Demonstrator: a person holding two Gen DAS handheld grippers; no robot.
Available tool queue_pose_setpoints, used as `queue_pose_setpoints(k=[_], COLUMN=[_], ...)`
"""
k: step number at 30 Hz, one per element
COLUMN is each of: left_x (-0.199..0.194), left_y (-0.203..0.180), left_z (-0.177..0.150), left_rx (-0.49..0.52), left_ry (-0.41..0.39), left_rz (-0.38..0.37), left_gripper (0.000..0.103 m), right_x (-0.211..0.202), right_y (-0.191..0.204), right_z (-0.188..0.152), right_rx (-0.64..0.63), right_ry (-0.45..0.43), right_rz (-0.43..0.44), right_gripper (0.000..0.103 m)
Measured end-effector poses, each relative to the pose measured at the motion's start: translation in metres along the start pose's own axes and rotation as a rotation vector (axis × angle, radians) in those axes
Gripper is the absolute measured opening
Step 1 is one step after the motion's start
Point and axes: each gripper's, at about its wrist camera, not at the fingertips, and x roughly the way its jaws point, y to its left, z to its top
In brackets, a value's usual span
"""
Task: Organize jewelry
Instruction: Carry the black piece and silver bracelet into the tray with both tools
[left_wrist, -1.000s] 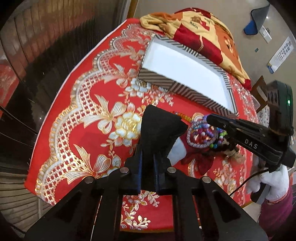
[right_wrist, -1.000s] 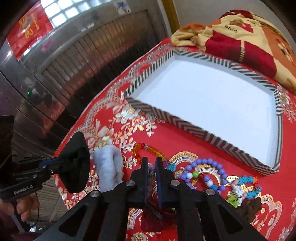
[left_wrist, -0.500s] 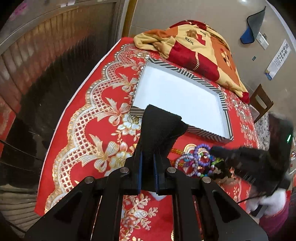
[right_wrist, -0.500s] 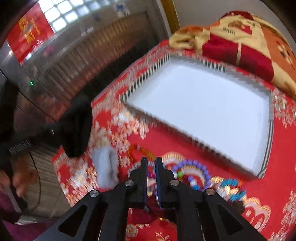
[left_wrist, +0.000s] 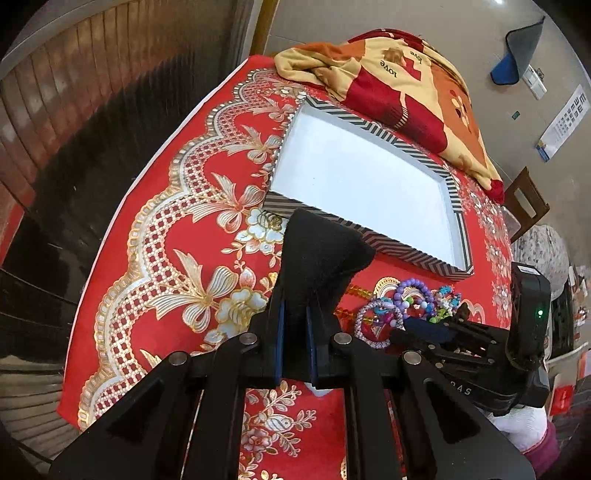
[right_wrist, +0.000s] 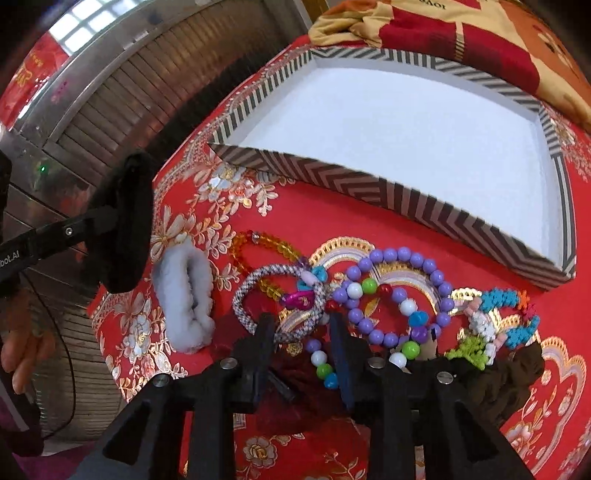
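Observation:
My left gripper (left_wrist: 294, 314) is shut on a black fuzzy scrunchie (left_wrist: 317, 254) and holds it above the red cloth; it also shows in the right wrist view (right_wrist: 125, 225). My right gripper (right_wrist: 301, 321) is open, low over a pile of jewelry: a grey-white braided bracelet (right_wrist: 258, 291), a purple bead bracelet (right_wrist: 402, 291), an amber bead bracelet (right_wrist: 266, 243), a blue-green bracelet (right_wrist: 506, 321), a white fluffy scrunchie (right_wrist: 184, 299) and a dark brown scrunchie (right_wrist: 509, 373). A dark red item sits under its jaws. The striped box (right_wrist: 369, 184) with a white floor holds nothing.
A red and gold embroidered cloth (left_wrist: 177, 229) covers the table. A folded red and yellow blanket (left_wrist: 399, 81) lies behind the box. A wooden chair (left_wrist: 524, 199) stands at the right. The table edge drops off at the left.
My right gripper has opened and dropped low over the bracelets. My left gripper, still holding the black scrunchie, has lifted and drawn back, so the box looks farther away.

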Motion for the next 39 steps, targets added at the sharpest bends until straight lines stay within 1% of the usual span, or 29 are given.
queue_pose_setpoints(k=[5, 7, 8, 10, 17, 21, 26, 30, 32, 35, 39], left_x=[0.001, 0.001, 0.001, 0.000, -0.003, -0.003, 0.007, 0.031, 0.046, 0.071, 0.100], left_y=[0.003, 0.003, 0.002, 0.002, -0.004, -0.016, -0.032, -0.043, -0.046, -0.048, -0.044], left_z=[-0.002, -0.002, -0.002, -0.001, 0.014, 0.034, 0.068, 0.095, 0.107, 0.118, 0.121], left_rx=[-0.013, -0.014, -0.014, -0.013, 0.002, 0.033, 0.070, 0.086, 0.094, 0.104, 0.106], left_ry=[0.009, 0.010, 0.009, 0.005, -0.015, -0.049, -0.078, -0.050, -0.036, -0.009, 0.044], left_rz=[0.005, 0.004, 0.005, 0.006, 0.000, -0.005, -0.012, -0.015, -0.003, 0.028, 0.056], left_gripper=[0.009, 0.009, 0.009, 0.009, 0.009, 0.009, 0.009, 0.009, 0.009, 0.009, 0.009], right_x=[0.012, 0.013, 0.014, 0.007, -0.036, -0.058, -0.075, -0.064, -0.052, -0.033, -0.004], right_y=[-0.005, -0.006, -0.007, -0.004, -0.007, -0.015, -0.037, -0.056, -0.060, -0.064, -0.068], right_z=[0.002, 0.001, 0.001, 0.000, 0.011, 0.022, 0.053, 0.080, 0.090, 0.100, 0.109], right_rx=[0.031, 0.035, 0.038, 0.018, 0.011, 0.034, 0.115, 0.185, 0.208, 0.230, 0.260], right_ry=[0.001, -0.017, -0.011, -0.040, -0.135, -0.192, -0.262, -0.251, -0.240, -0.207, -0.148], right_rz=[0.011, 0.023, 0.034, 0.033, 0.052, 0.060, 0.005, -0.018, -0.019, -0.016, -0.008], right_gripper=[0.028, 0.015, 0.012, 0.007, 0.006, 0.006, 0.006, 0.006, 0.006, 0.007, 0.007])
